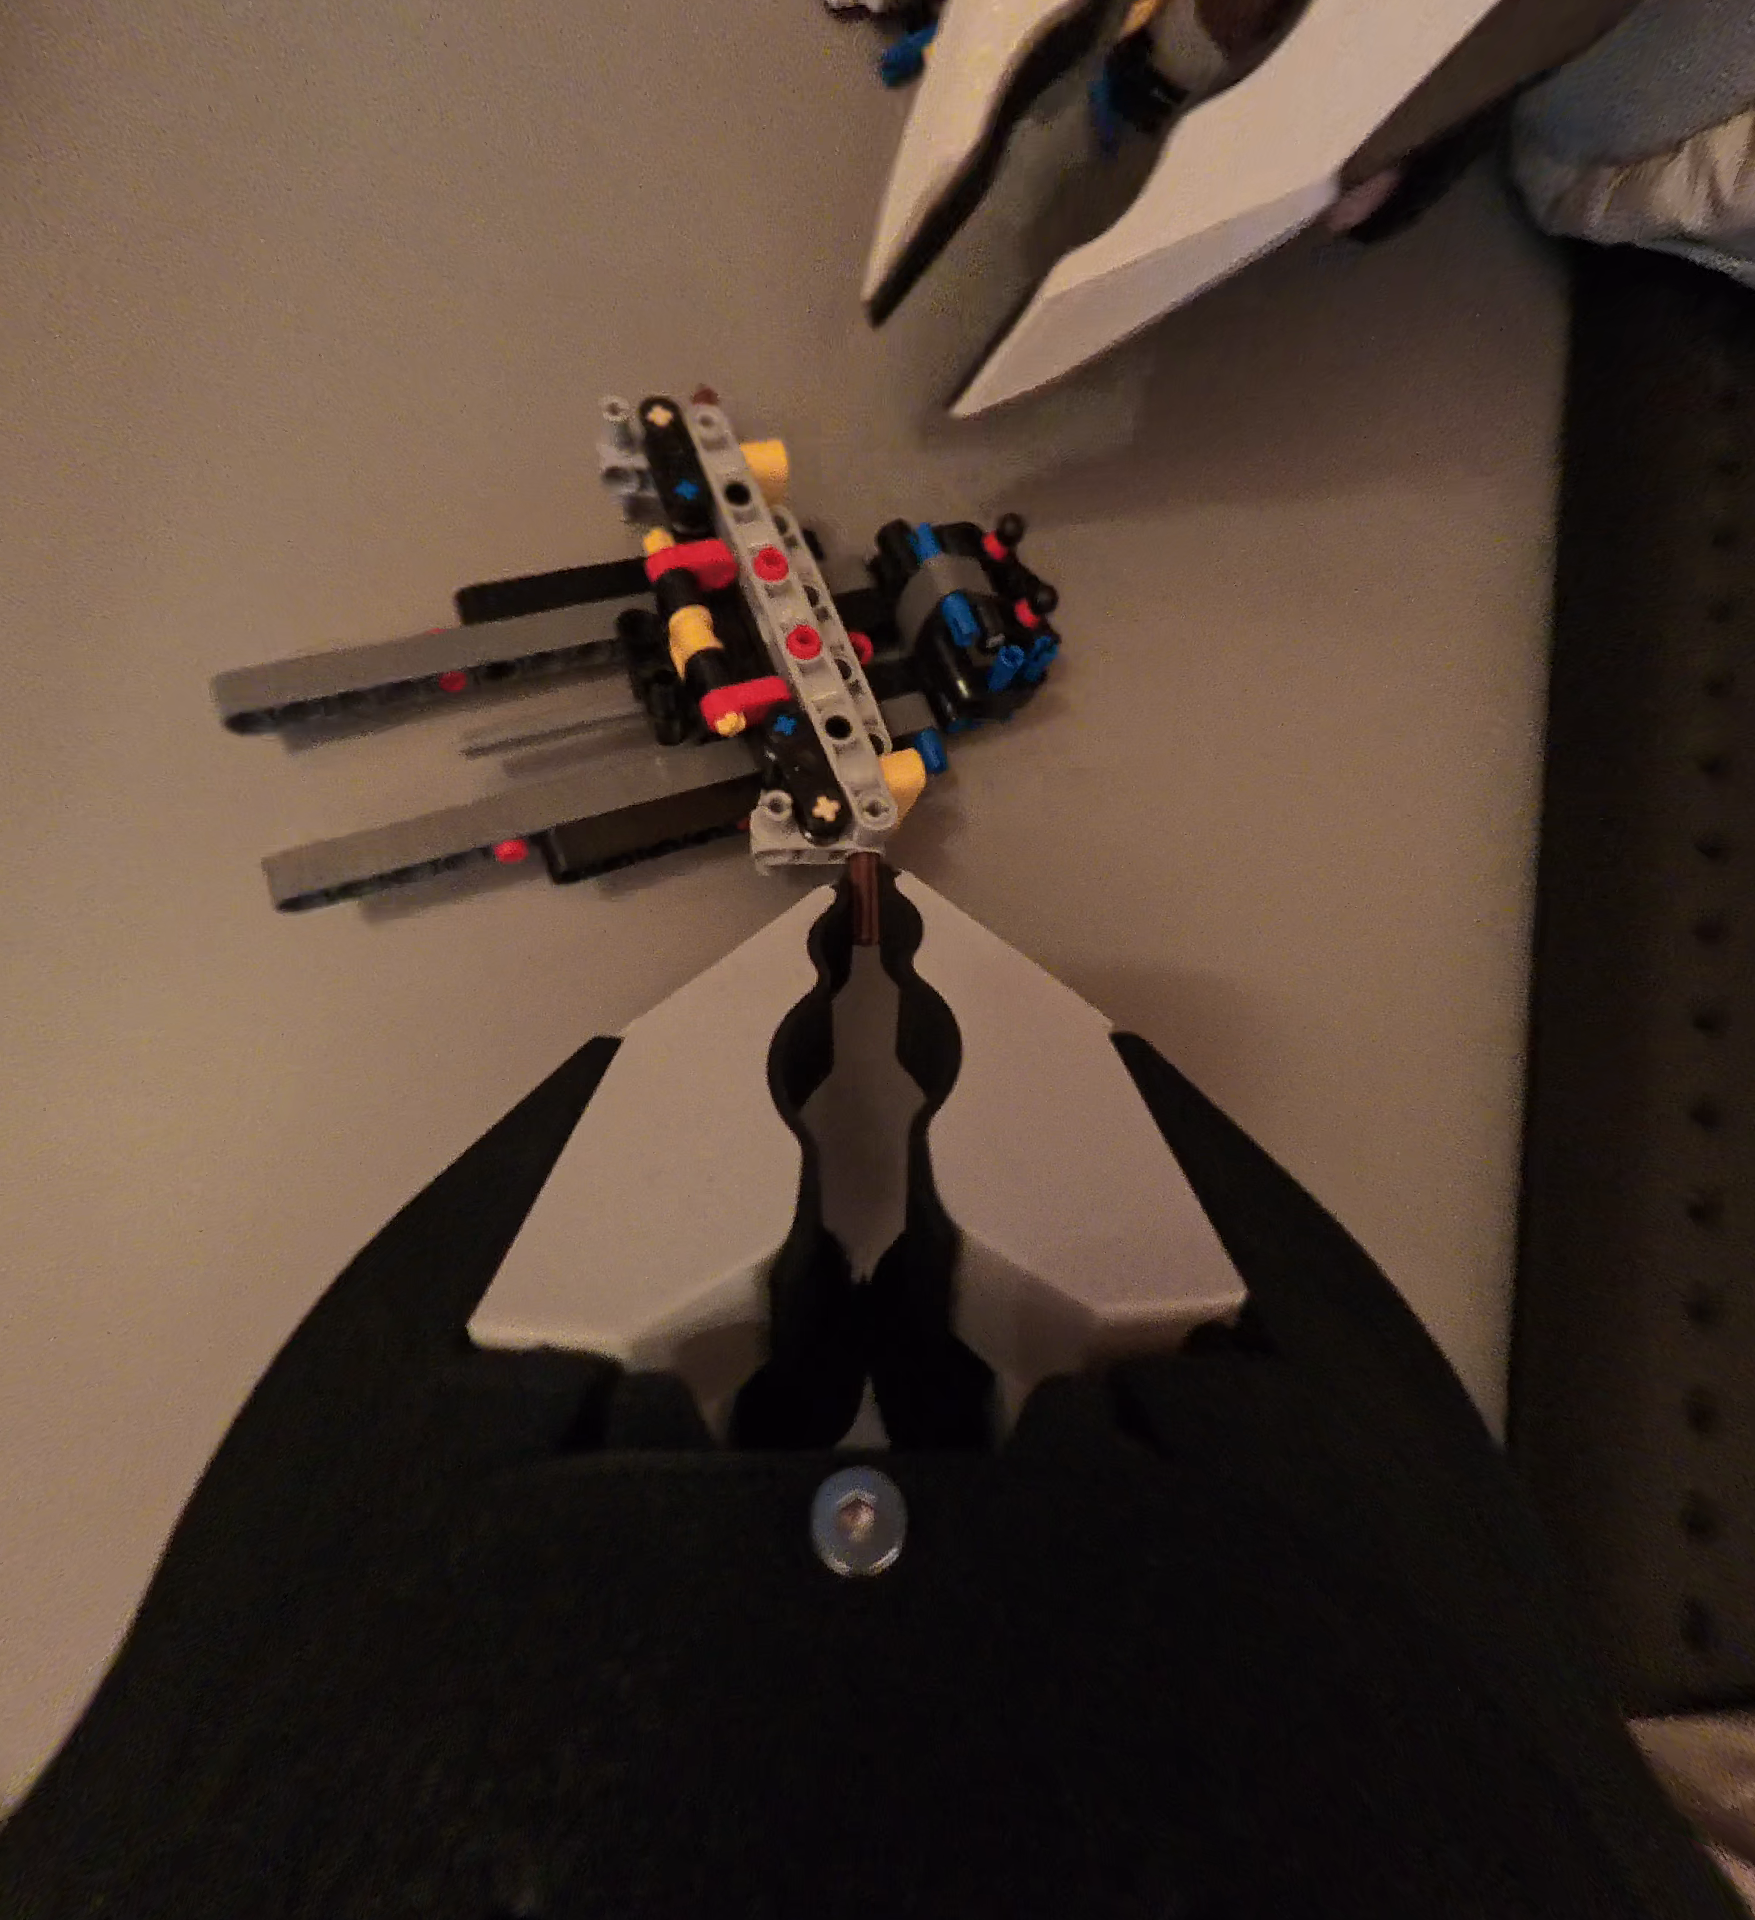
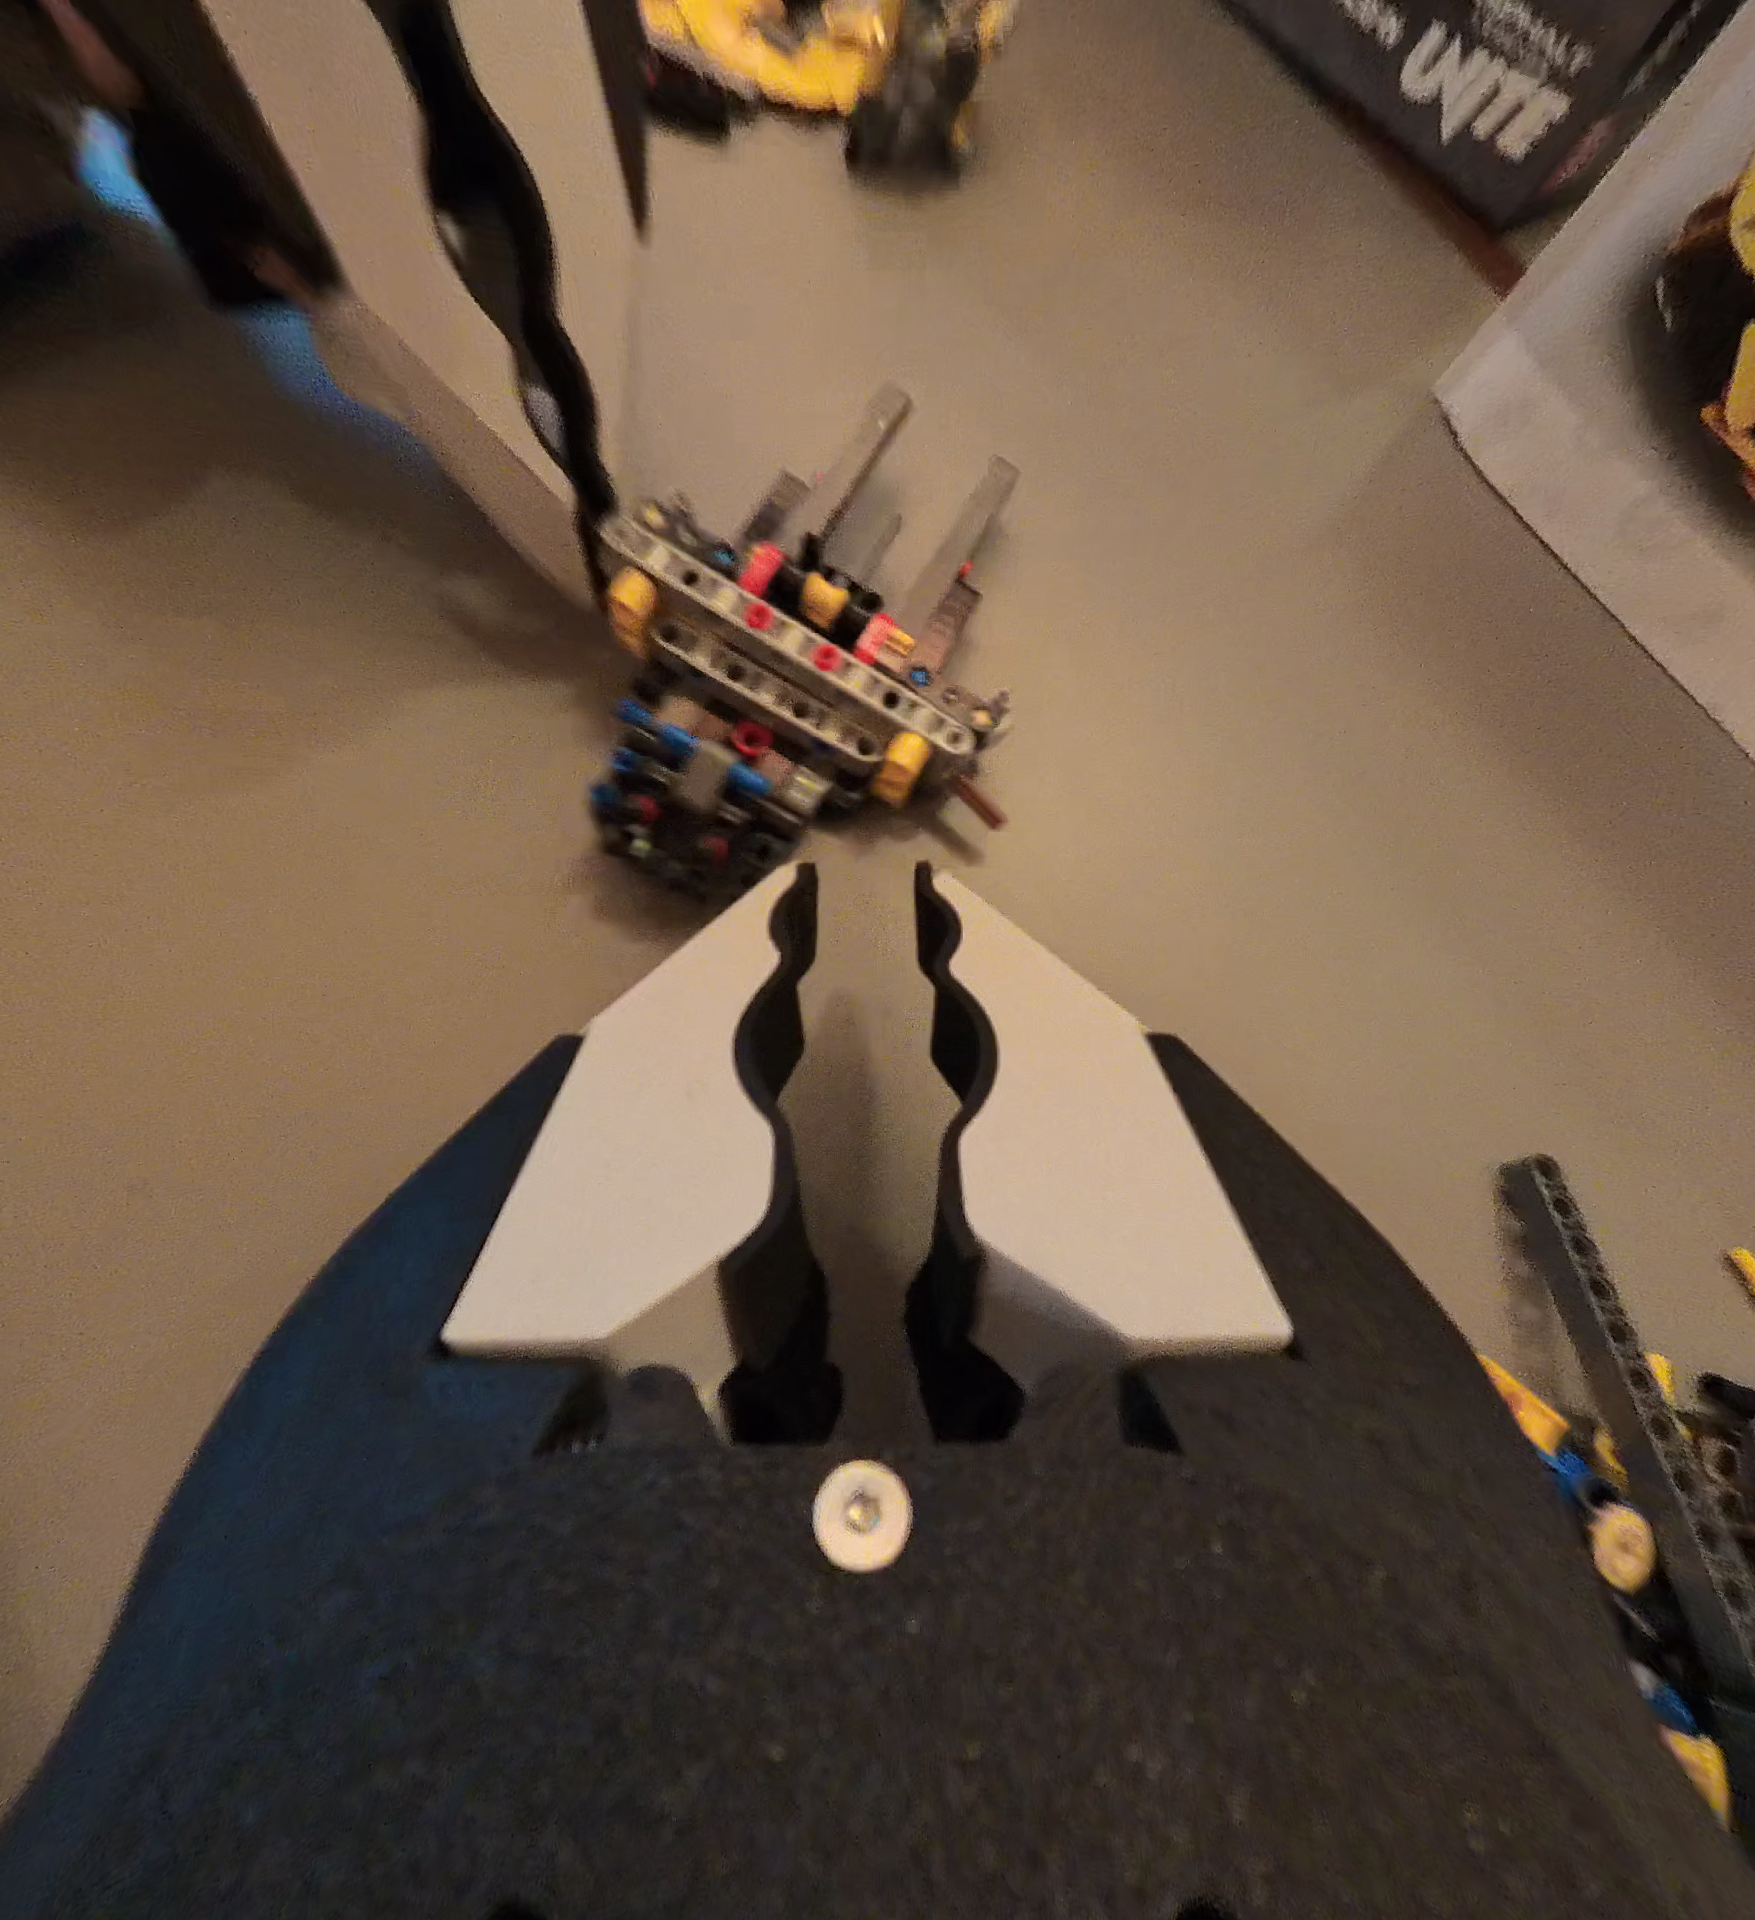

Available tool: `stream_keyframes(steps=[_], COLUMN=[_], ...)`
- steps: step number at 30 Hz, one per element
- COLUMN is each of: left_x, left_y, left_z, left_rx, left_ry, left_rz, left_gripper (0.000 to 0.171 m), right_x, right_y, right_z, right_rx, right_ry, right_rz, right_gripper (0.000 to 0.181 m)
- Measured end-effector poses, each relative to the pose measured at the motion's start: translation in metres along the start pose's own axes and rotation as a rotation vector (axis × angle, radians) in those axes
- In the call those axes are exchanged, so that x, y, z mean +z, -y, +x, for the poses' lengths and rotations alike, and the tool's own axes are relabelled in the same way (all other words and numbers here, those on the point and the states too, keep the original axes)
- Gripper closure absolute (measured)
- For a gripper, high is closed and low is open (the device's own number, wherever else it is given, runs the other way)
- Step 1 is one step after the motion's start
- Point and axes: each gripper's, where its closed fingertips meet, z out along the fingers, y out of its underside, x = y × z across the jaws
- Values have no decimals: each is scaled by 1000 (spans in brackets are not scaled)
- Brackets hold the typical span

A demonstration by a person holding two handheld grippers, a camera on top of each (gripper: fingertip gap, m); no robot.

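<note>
I am working over a plain beige tabletop (image 1: pixel 229 312), which is filling most of both views. Along its right edge in my left wrist view a dark perforated panel (image 1: pixel 1704 935) is running, with a pale cloth (image 1: pixel 1704 156) bunching above it.

In my right wrist view, a dark printed box (image 2: pixel 1475 94) and a pale sheet picturing a yellow model (image 2: pixel 1683 343) are lying at the far right, and a blurred yellow and black model (image 2: pixel 831 52) is sitting at the far edge. A heap of loose building parts (image 2: pixel 1704 1538), with a long black holed beam across it, is lying close to my right tongs.

The building-brick assembly (image 1: pixel 748 644) is resting near the middle of the table: long grey and black beams reaching out one side, a pale grey holed beam across the top with red pins and yellow bushes, and a black block with blue pins on the other side.

My left gripper (image 1: pixel 865 906) is pinching a brown axle (image 1: pixel 865 899) that is sticking out of the assembly's near end; the tips are nearly together on it.

My right gripper (image 2: pixel 857 873) is hovering just short of the block with blue pins, its fingers standing slightly apart with nothing between them. A second brown axle end (image 2: pixel 982 810) is poking out near its right tip.
</note>
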Motion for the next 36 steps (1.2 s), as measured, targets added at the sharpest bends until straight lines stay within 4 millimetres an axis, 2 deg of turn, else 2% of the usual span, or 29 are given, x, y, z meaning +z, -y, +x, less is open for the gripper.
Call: stream_keyframes(steps=[3, 7, 9, 14, 23, 29, 32, 34, 36], left_x=[5, 8, 8, 8, 7, 8, 11, 16, 21], left_y=[-8, -5, -5, -5, -7, -6, -2, 5, 9], left_z=[2, 4, 5, 6, 6, 7, 8, 10, 14], left_rx=[24, -10, -4, -11, 1, -20, -154, -263, -297], left_ry=[-15, -36, -36, -44, -33, -39, -63, -74, -65], left_rz=[-27, -22, -24, -21, -39, -40, -39, -27, -25], left_gripper=[168, 168, 168, 168, 168, 168, 168, 168, 168], right_x=[-3, 6, 9, 10, 13, 13, 14, 15, 13], right_y=[10, 12, 12, 7, 8, 5, 6, 5, 3], right_z=[-22, -38, -32, -29, -36, -35, -32, -24, -18], right_rx=[45, 45, 54, 95, 89, 155, 210, 289, 346], right_ry=[149, 188, 126, 131, 144, 174, 162, 119, 99], right_rz=[71, 58, 42, 19, -4, -9, -17, -25, -35], right_gripper=[156, 144, 148, 154, 166, 164, 162, 160, 157])
